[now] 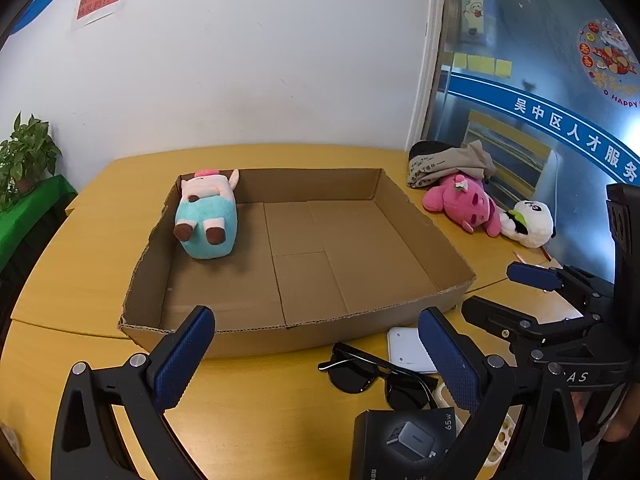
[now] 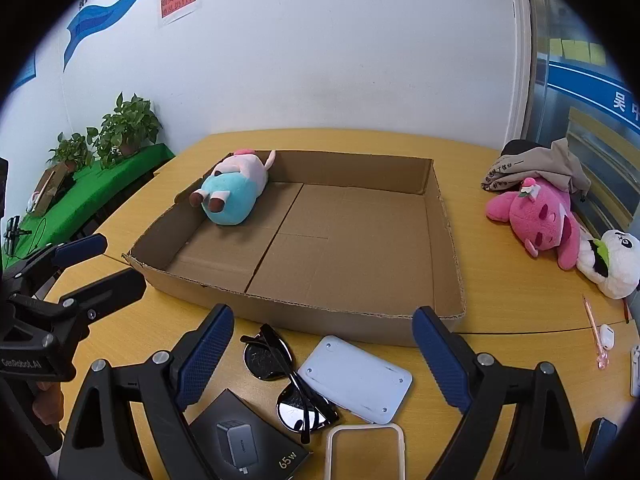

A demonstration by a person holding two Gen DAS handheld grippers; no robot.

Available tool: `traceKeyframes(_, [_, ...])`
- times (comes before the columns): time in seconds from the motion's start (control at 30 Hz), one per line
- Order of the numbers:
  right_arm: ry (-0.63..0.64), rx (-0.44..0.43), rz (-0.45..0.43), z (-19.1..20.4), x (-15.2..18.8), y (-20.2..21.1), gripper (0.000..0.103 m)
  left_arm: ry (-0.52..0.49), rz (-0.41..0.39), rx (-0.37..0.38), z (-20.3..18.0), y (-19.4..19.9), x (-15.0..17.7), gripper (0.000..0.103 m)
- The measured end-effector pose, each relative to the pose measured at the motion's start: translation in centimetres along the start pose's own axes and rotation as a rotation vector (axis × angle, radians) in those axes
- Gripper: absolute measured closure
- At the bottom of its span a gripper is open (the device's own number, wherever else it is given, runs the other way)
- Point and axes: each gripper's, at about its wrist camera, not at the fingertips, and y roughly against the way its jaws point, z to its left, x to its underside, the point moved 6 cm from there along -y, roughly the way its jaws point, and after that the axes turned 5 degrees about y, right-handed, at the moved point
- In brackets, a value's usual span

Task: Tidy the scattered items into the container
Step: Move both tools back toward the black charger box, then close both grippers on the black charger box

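Both grippers, left (image 1: 316, 356) and right (image 2: 322, 354), hang released over sunglasses (image 2: 286, 376), a white case (image 2: 356, 376) and a charger box (image 2: 248, 436) beside the carton (image 2: 444, 216), where one plush (image 2: 232, 190) lies.

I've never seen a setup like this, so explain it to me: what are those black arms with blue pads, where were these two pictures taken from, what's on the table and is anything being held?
Those are two hand-held grippers, one in each of a person's hands, no robot arm. Each carries a fisheye camera looking along its fingers, so one picture comes from the left gripper and the other from the right gripper. Both stand open and hold nothing.

On the yellow table sits a shallow cardboard box with a blue-and-pink plush toy already inside, in its far left corner. In front of the box lie sunglasses, a white flat device, a black charger box and a clear phone case. To the right, outside the box, lie a pink plush and a panda plush.
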Motion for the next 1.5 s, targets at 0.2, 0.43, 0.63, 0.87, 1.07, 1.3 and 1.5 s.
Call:
traceKeyframes(0.2, [0.003, -0.002, 0.013, 0.3, 0.2, -0.3, 0.012, 0.015, 0.013, 0.013, 0.3, -0.2, 0.4, 0.000])
traceKeyframes(0.43, [0.005, -0.004, 0.014, 0.4, 0.1, -0.7, 0.012, 0.020, 0.020, 0.010, 0.3, -0.6, 0.5, 0.000])
traceKeyframes(0.63, [0.004, -0.008, 0.026, 0.1, 0.7, -0.9, 0.012, 0.009, 0.039, 0.023, 0.1, -0.9, 1.0, 0.000])
traceKeyframes(0.87, [0.005, -0.164, 0.105, 0.6, 5.0, -0.7, 0.012, 0.037, 0.171, 0.120, 0.8, -2.2, 4.8, 0.000])
traceKeyframes(1.07, [0.012, -0.299, 0.219, 3.1, 10.9, -0.4, 0.012, 0.049, 0.311, 0.190, 0.8, -3.8, 9.5, 0.000])
traceKeyframes(1.3, [-0.012, -0.398, 0.310, 5.8, 14.7, -1.2, 0.012, 0.073, 0.427, 0.314, -1.1, -5.4, 12.7, 0.007])
traceKeyframes(1.5, [0.026, -0.391, 0.329, 7.7, 14.8, -2.4, 0.011, 0.079, 0.506, 0.384, -2.3, -6.7, 14.7, 0.020])
